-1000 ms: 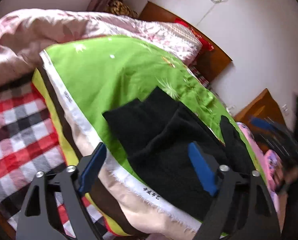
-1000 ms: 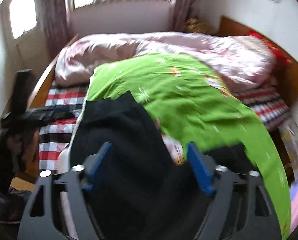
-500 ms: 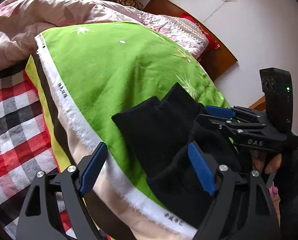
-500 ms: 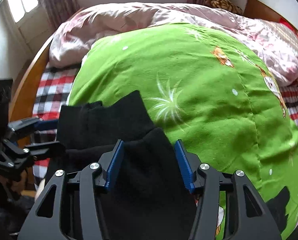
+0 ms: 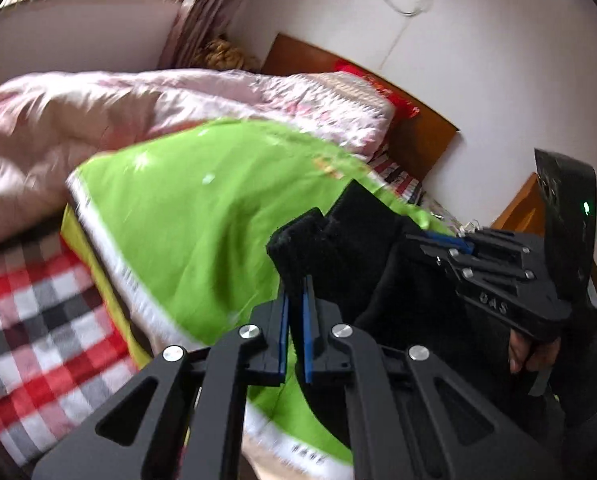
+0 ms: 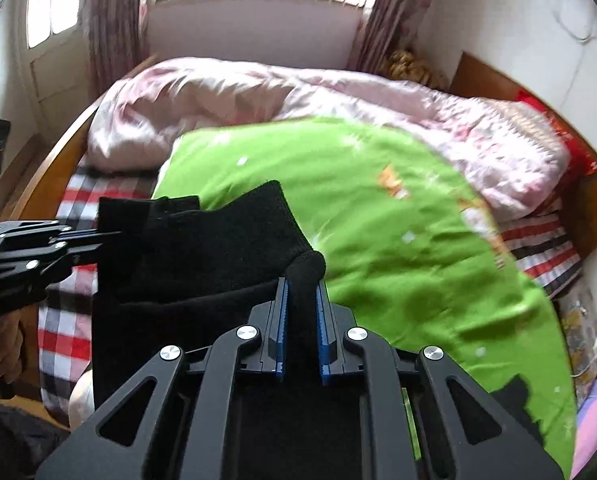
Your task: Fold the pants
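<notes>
Black pants hang lifted above a green blanket on the bed. My left gripper is shut on the left corner of the pants' folded edge. My right gripper is shut on the right corner of the pants, with a bunched black fold between its blue pads. Each gripper shows in the other's view: the right gripper at the right of the left wrist view, the left gripper at the left of the right wrist view. The lower part of the pants is hidden behind the grippers.
The green blanket covers the bed's middle. A pink quilt is heaped at the far side. A red checked sheet lies at the left. A wooden headboard and white wall stand at the right.
Both grippers closed on the pants' edge corners and lifted the pants off the green blanket. Both views tilted up toward the wall and window.
</notes>
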### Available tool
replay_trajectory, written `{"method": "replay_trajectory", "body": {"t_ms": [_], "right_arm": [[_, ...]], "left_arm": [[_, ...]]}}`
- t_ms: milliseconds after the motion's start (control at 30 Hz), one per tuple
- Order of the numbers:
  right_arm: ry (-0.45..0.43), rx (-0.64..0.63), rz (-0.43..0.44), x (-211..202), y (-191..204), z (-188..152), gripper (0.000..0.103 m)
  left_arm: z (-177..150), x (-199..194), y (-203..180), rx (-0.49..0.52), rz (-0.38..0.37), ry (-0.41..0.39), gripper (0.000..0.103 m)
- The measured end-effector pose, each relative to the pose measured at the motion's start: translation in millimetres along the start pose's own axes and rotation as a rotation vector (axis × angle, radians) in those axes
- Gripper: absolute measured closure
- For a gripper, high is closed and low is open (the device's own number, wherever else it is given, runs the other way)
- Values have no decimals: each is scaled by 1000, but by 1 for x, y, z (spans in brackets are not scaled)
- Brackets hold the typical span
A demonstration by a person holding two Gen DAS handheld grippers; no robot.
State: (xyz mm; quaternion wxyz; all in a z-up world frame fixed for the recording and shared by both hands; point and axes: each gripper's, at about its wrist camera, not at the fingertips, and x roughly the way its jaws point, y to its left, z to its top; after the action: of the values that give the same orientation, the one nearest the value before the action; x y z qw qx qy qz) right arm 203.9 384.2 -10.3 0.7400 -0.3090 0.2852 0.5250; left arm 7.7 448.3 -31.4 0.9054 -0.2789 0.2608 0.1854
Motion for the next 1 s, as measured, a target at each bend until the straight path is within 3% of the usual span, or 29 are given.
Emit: {"method": "replay_trajectory", "body": {"t_ms": [133, 233, 267, 367, 467, 500, 533, 567, 633, 733, 800, 867, 1000], "right_arm": [[66, 3, -24, 28, -7, 8, 89], [163, 20, -25, 66, -8, -5, 88], [157, 27, -43, 73, -7, -9, 87], [150, 107, -39, 72, -13, -9, 70], [139, 194, 22, 54, -27, -1, 66], [116, 225, 39, 44, -32, 2, 55], [76, 280, 68, 25, -42, 5, 43], [42, 324, 90, 10, -50, 6, 38], [-54, 431, 124, -40, -79, -2, 30], [-114, 534, 55, -94, -125, -38, 26], [-108, 657, 8, -118, -162, -80, 25], [-58, 835, -13, -125, -197, -137, 25], [37, 1032, 3, -115, -218, -221, 32]], "left_arm": [[10, 30, 4, -20, 59, 33, 97], [-2, 62, 14, -45, 107, 129, 97], [-6, 68, 17, -43, 119, 142, 97], [-17, 69, 22, -28, 122, 122, 91], [-11, 50, 25, -41, 198, 91, 80], [-8, 36, 24, -34, 229, 46, 75], [-7, 21, 22, -25, 233, 5, 63], [-5, 3, 16, -17, 213, -36, 58], [-6, -19, 4, 3, 134, -60, 32], [-17, -35, -28, 97, -15, -42, 10], [-30, -32, -57, 176, -66, -11, 3], [-40, -23, -79, 225, -102, 19, 2], [-64, 7, -119, 292, -144, 116, 2]]}}
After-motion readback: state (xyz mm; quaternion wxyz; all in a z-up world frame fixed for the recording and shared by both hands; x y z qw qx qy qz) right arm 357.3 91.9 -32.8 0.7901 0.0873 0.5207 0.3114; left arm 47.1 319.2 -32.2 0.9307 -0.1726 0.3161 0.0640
